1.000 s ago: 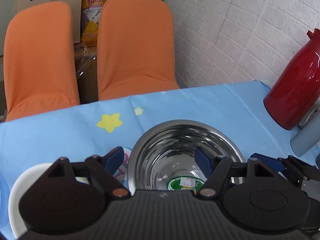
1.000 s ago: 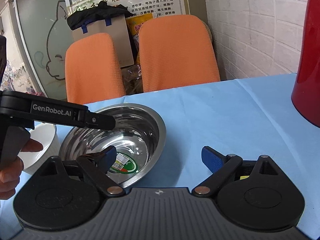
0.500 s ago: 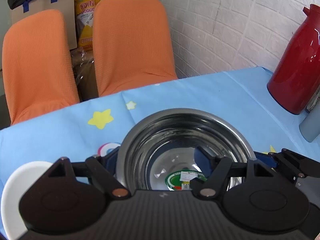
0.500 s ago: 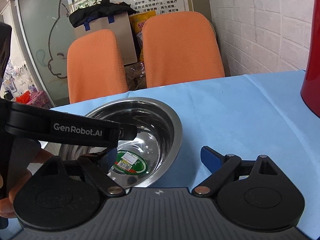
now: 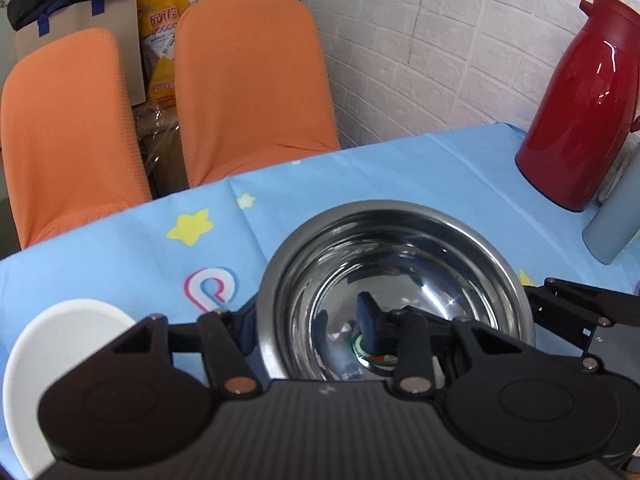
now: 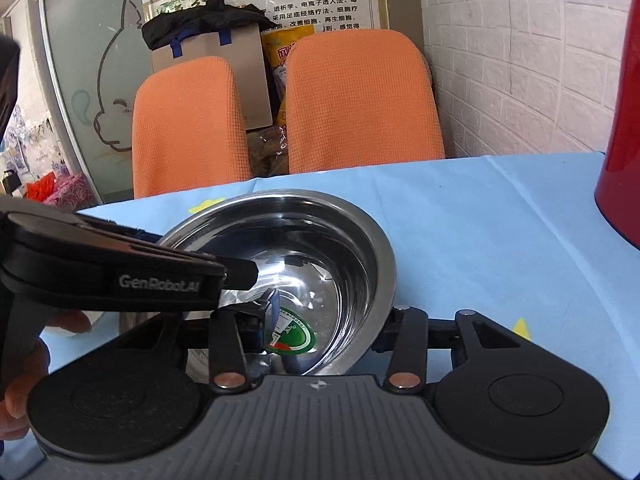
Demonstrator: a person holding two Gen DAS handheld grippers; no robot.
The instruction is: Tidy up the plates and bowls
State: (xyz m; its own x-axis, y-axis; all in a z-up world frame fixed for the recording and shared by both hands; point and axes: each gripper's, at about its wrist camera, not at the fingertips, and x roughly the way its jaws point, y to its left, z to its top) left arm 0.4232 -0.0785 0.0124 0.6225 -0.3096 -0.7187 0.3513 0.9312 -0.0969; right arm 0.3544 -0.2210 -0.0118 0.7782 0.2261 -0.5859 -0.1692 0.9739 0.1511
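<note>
Both grippers have hold of the steel bowl (image 5: 396, 276) by its rim, one on each side. The left gripper (image 5: 310, 320) has one blue finger outside the left wall and one inside; the right gripper (image 6: 326, 320) does the same on the bowl's right wall. With fingers closed on opposite edges, I'd guess the wide, slippery bowl is being kept level for a two-handed carry. It sits mid-worktop, or just above it; I cannot tell which. A white plate (image 5: 48, 344) lies near left, perhaps where things get stacked. The worktop (image 5: 360, 176) wears a blue cloth with yellow stars. A red flask (image 5: 580, 112) stands far right, two orange chairs (image 5: 248, 80) stand behind, against a white brick wall.
</note>
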